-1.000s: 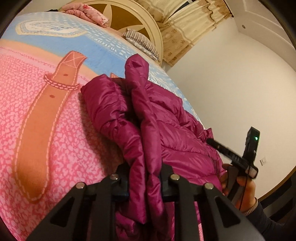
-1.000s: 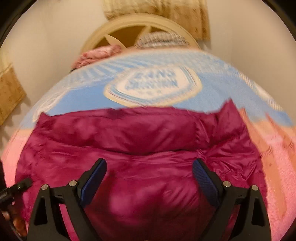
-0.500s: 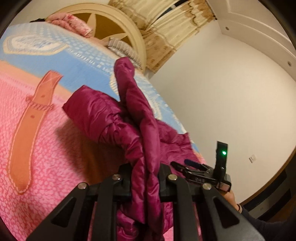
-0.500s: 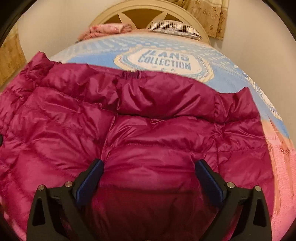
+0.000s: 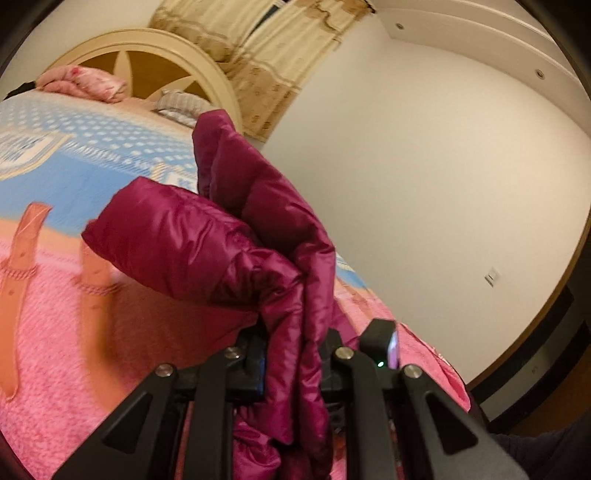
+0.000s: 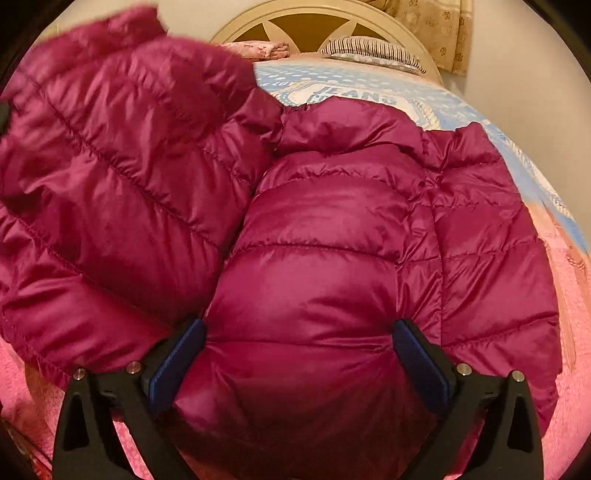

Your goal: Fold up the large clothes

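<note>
Jacket (image 6: pixel 332 236): magenta puffer, spread on the bed, collar toward the headboard (image 6: pixel 314 22); I've got one side of it lifted off the spread.
Writing: the bedspread (image 6: pixel 436 99) reads "JEANS" in blue on a white badge just past the collar; the line under it is hidden by the jacket.
Left gripper (image 5: pixel 293 363): I see it nearly closed, pinching a thick fold of jacket (image 5: pixel 207 243) that stands up between the jaws and flops to the left, clear of the pink spread.
Left pose: pointing a little below level, across the bed toward the white wall (image 5: pixel 424 177).
Right gripper (image 6: pixel 301 363): jaws at full spread, having just been opening, blue pads (image 6: pixel 177 365) straddling the puffy lower back panel; the fabric bulges between them, and I can't say the pads are squeezing it.
Right pose: tipped steeply down over the hem end.
Lifted side: in the right view it hangs at upper left, blurred.
</note>
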The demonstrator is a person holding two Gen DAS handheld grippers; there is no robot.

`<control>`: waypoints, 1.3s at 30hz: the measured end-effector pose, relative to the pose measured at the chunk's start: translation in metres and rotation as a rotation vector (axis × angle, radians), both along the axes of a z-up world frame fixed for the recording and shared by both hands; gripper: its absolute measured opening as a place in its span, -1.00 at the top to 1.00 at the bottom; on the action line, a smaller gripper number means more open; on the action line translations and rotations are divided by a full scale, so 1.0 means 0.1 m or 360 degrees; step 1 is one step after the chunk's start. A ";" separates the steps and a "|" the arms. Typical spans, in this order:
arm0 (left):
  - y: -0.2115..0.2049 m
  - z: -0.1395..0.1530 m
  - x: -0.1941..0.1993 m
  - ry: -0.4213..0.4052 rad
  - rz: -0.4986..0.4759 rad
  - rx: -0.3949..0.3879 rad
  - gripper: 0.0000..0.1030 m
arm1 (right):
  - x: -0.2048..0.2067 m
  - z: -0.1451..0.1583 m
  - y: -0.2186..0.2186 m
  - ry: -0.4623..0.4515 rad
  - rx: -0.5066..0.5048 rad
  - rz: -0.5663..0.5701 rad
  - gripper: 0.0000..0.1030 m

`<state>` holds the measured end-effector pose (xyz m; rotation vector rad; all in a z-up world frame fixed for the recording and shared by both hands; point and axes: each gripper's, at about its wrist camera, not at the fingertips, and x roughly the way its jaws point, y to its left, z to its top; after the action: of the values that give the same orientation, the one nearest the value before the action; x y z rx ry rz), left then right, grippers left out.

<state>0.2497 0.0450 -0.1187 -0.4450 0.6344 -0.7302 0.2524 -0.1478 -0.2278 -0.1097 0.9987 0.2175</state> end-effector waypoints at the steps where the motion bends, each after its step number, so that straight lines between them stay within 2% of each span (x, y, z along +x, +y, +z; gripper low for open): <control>1: -0.05 0.05 0.01 -0.0009 -0.0014 0.0005 0.67 | -0.02 0.02 -0.03 0.0001 0.0027 0.0014 -0.97; 6: -0.45 0.32 0.08 -0.0048 -0.0097 0.0053 0.67 | -0.22 0.24 -0.36 -0.0030 0.0269 0.0024 -0.97; 9: -0.83 0.40 0.13 -0.0099 -0.0197 0.0124 0.67 | -0.36 0.40 -0.65 -0.0099 0.0343 -0.0020 -0.97; 12: -1.19 0.38 0.15 -0.0157 -0.0284 0.0206 0.67 | -0.47 0.54 -0.98 -0.0148 0.0440 -0.0124 -0.97; 14: -1.45 0.31 0.15 -0.0220 -0.0331 0.0307 0.67 | -0.52 0.61 -1.23 -0.0167 0.0468 -0.0219 -0.97; 17: -1.82 0.13 0.12 -0.0341 -0.0421 0.0477 0.59 | -0.61 0.70 -1.48 -0.0264 0.0389 -0.0394 -0.97; 19: -1.97 0.01 0.07 -0.0439 -0.0445 0.0572 0.44 | -0.67 0.73 -1.66 -0.0310 0.0387 -0.0504 -0.94; 20: -2.02 -0.05 0.04 -0.0484 -0.0468 0.0594 0.20 | -0.70 0.73 -1.81 -0.0330 0.0420 -0.0582 -0.76; 21: -2.06 -0.12 0.01 -0.0515 -0.0484 0.0616 -0.10 | -0.65 0.74 -1.94 -0.0324 0.0449 -0.0622 -0.44; 22: -2.07 -0.16 -0.01 -0.0536 -0.0489 0.0629 -0.24 | -0.65 0.73 -2.01 -0.0311 0.0478 -0.0648 -0.31; 23: -2.09 -0.23 -0.04 -0.0565 -0.0500 0.0627 -0.46 | -0.64 0.73 -2.08 -0.0300 0.0507 -0.0672 -0.23; 24: -2.08 -0.27 -0.05 -0.0576 -0.0526 0.0612 -0.53 | -0.64 0.75 -2.12 -0.0308 0.0517 -0.0685 -0.23; 28: -2.06 -0.48 0.04 -0.0461 -0.0601 0.0553 -0.54 | -0.69 0.95 -2.11 -0.0426 0.0606 -0.0650 -0.23; 31: -1.94 -0.54 0.13 -0.0360 -0.0619 0.0445 -0.54 | -0.55 1.16 -1.98 -0.0454 0.0613 -0.0535 -0.19; 32: -1.90 -0.54 0.14 -0.0359 -0.0622 0.0423 -0.54 | -0.44 1.22 -1.97 -0.0440 0.0644 -0.0485 -0.12; 34: -1.82 -0.52 0.13 -0.0363 -0.0631 0.0394 -0.54 | -0.26 1.32 -1.87 -0.0410 0.0678 -0.0381 -0.12; 37: -1.80 -0.49 0.11 -0.0380 -0.0629 0.0407 -0.54 | -0.03 1.44 -1.55 -0.0380 0.0535 -0.0323 -0.12; 39: -1.78 -0.49 0.08 -0.0406 -0.0610 0.0435 -0.57 | 0.22 1.35 -1.44 -0.0255 0.0485 -0.0316 -0.11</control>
<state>0.2572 -0.1329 -0.1673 0.0275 0.5733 -1.0276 0.2739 -0.2919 -0.0926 0.2458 0.8012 0.1738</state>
